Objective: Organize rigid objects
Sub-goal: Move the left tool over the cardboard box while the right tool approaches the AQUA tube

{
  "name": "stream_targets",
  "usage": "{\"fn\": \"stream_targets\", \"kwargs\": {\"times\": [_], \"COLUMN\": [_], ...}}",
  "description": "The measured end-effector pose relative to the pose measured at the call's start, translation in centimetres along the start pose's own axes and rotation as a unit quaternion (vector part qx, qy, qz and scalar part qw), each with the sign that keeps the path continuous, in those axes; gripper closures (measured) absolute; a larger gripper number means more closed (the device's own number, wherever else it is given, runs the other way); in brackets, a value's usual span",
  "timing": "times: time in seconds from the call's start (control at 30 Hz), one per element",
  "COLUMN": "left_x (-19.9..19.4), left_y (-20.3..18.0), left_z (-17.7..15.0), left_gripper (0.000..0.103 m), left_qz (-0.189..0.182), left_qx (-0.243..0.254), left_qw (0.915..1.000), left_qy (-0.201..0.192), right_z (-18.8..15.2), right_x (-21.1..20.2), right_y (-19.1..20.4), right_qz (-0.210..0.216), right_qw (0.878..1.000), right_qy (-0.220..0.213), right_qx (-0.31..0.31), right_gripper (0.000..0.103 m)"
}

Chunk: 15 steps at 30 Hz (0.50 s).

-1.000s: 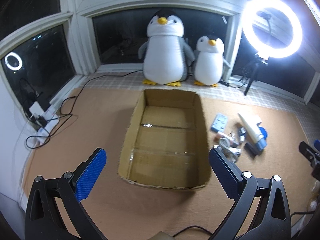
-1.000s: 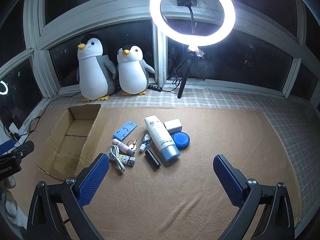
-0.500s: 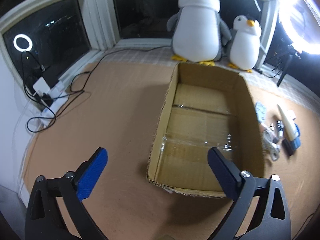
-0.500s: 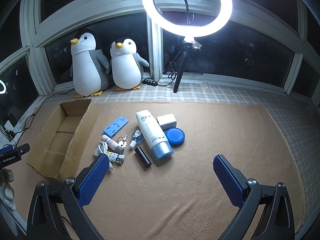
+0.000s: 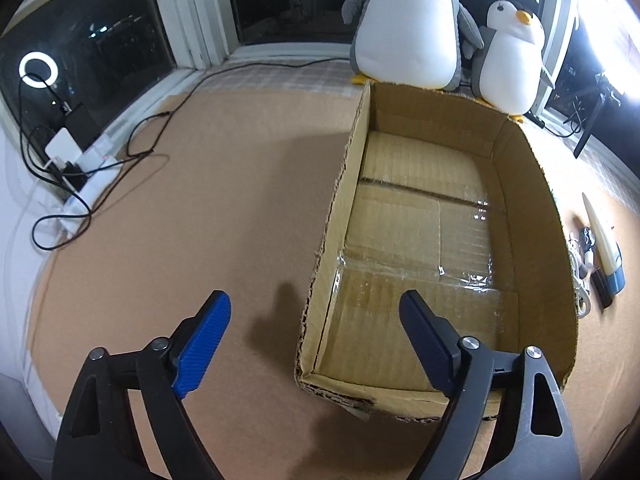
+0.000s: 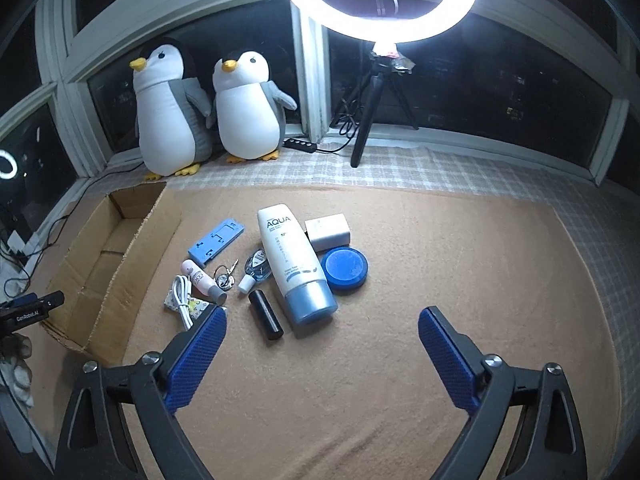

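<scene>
Window-side ring light (image 6: 376, 0), right view only

My left wrist view looks steeply down, close over the cardboard box (image 5: 436, 216). My right wrist view faces the far window from further back. Both share the box (image 6: 100, 264) and penguins (image 5: 408, 24).

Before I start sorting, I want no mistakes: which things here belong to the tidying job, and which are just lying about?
Job: cardboard box, AQUA tube, blue round tin, white box, black cylinder, keys.

Lying about: plush penguins, ring light, power strip.
</scene>
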State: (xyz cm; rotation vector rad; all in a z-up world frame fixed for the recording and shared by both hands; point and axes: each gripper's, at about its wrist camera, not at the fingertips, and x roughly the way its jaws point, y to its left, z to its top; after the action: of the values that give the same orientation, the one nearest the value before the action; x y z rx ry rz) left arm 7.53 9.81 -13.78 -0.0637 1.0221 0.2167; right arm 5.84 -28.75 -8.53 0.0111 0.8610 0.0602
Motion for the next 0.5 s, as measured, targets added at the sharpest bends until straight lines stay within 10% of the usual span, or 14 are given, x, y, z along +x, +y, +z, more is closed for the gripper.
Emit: {"fn": "stream_targets", "kwargs": {"times": [0.5], "left_x": [2.5], "left_y": [-0.1], "left_z": [-0.7], "left_gripper": [0.059], "left_qz": [-0.005], "left_qx": [0.000], "left_qw": [0.9989], "left_qy": [0.046], "right_z": [2.5], "right_x": [6.6], "right_y": [0.2], "right_qz": [0.036], "right_qw": [0.998], "right_qy": [0.047], "right_qx": [-0.027], "right_gripper": [0.026]}}
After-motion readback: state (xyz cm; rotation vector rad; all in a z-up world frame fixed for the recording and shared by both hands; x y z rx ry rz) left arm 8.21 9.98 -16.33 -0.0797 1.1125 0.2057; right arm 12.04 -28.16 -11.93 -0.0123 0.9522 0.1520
